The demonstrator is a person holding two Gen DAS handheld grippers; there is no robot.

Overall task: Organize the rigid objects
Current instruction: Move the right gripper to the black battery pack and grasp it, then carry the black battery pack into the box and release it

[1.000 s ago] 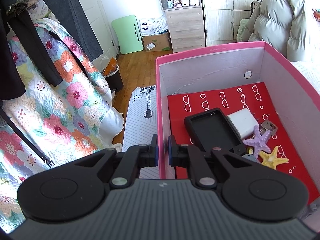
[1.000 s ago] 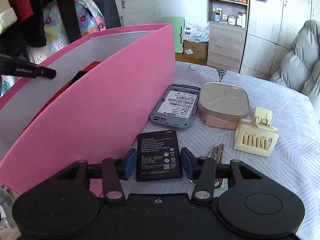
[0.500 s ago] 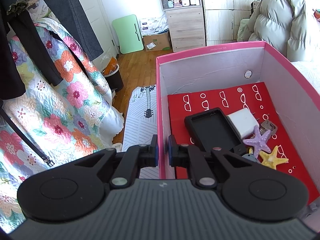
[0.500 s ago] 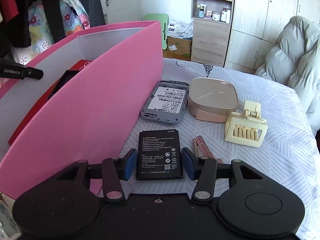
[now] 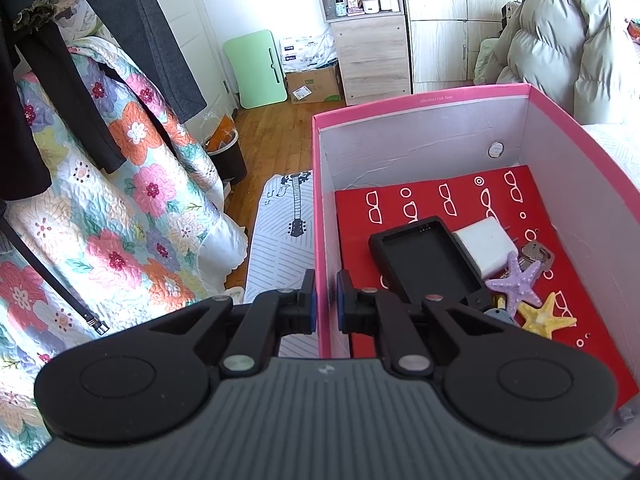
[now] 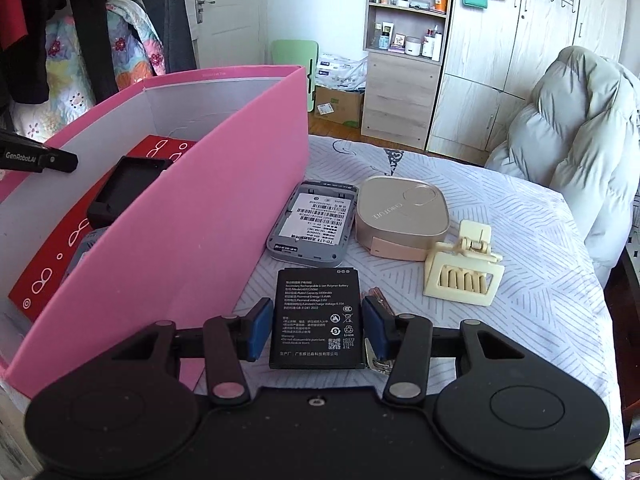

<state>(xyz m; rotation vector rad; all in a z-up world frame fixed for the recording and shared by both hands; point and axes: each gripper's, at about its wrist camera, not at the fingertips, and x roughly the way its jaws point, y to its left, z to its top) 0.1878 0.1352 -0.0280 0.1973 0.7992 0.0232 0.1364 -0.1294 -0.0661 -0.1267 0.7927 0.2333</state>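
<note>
The battery [image 6: 313, 317] lies flat on the bed [image 6: 540, 248], label up, at 6 o'clock of the cluster of loose things and just beside the outer wall of the pink box [image 6: 192, 216]. The right hand-held gripper [image 6: 315, 330] has its 2 fingers apart, 1 on each long side of the battery; the pads look close to its edges, but I cannot tell that they press it. It is a thin, stiff slab, probably light to moderate in weight, with a glossy wrap that may slip, so the sensible hold is across the narrow width near the middle, squeezed evenly to stop it pivoting. Being so flat on soft bedding, it may need the fingertips pushed a little into the cover to get under its edges, and it should not be bent or crushed. At 12 o'clock of it sits the grey router [image 6: 312, 222], open-backed, with a beige case [image 6: 402, 216] at 1 o'clock and a cream hair clip [image 6: 462, 270] at 3 o'clock. The left hand-held gripper [image 5: 325, 298] is clamped on the near wall of the box, 1 finger outside and 1 inside, steadying it. Inside lie a black case [image 5: 428, 260], a white charger [image 5: 484, 246], keys [image 5: 538, 254] and 2 starfish [image 5: 516, 282].
</note>
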